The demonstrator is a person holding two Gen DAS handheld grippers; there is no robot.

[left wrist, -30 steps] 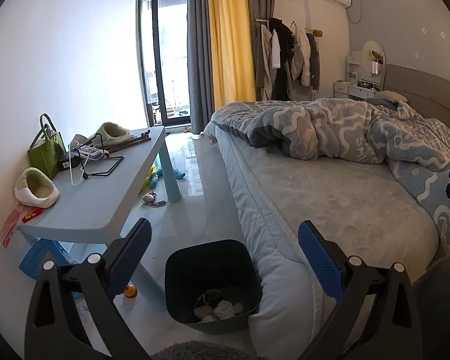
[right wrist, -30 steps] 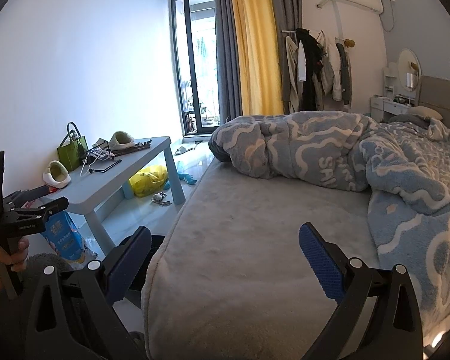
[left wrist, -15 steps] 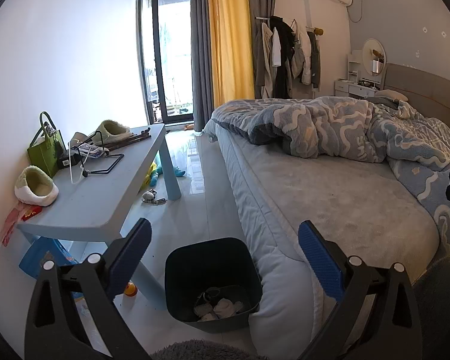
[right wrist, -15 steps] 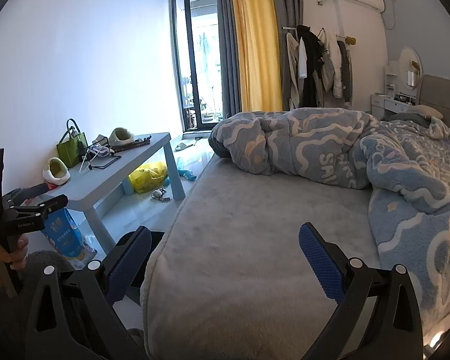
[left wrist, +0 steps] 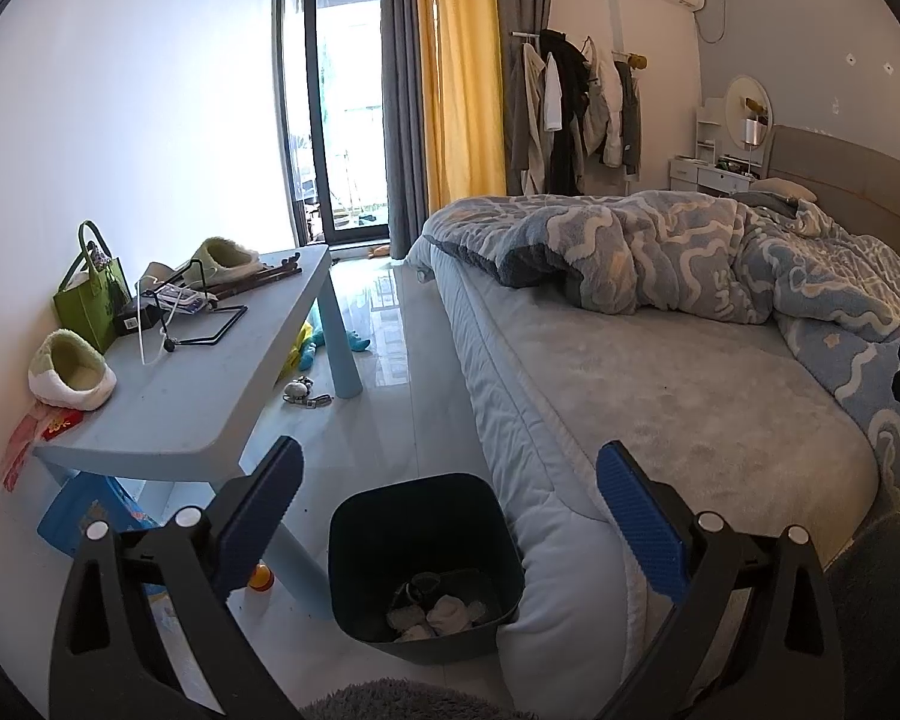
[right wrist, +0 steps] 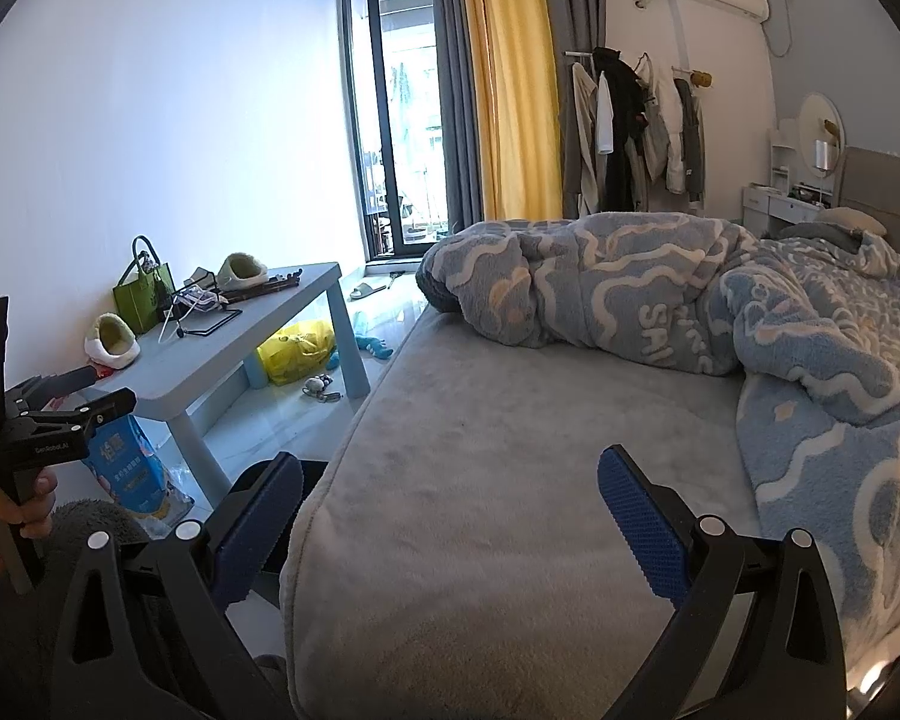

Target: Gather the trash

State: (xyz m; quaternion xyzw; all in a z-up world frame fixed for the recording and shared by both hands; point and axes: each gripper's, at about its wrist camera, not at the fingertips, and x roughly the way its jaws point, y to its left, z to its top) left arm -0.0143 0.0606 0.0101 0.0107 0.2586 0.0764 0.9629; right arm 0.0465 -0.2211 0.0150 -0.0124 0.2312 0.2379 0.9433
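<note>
A dark trash bin (left wrist: 390, 516) stands on the floor between the bed and the blue table, with crumpled white trash (left wrist: 444, 612) inside. My left gripper (left wrist: 447, 510) is open and empty, held above the bin. My right gripper (right wrist: 450, 516) is open and empty over the foot of the bed (right wrist: 510, 450); a corner of the bin shows behind its left finger. A yellow plastic bag (right wrist: 297, 348) lies under the table. The left gripper's body (right wrist: 36, 432) shows at the left of the right wrist view.
A low blue table (left wrist: 210, 384) carries a green bag (left wrist: 93, 294), slippers (left wrist: 72, 369) and small items. A blue packet (right wrist: 129, 471) leans by its leg. Small toys (left wrist: 303, 390) lie on the floor. A rumpled blue blanket (left wrist: 720, 264) covers the bed's far part.
Both views have shifted slightly, as if the grippers rose or tilted a little. Both grippers stay open and empty.
</note>
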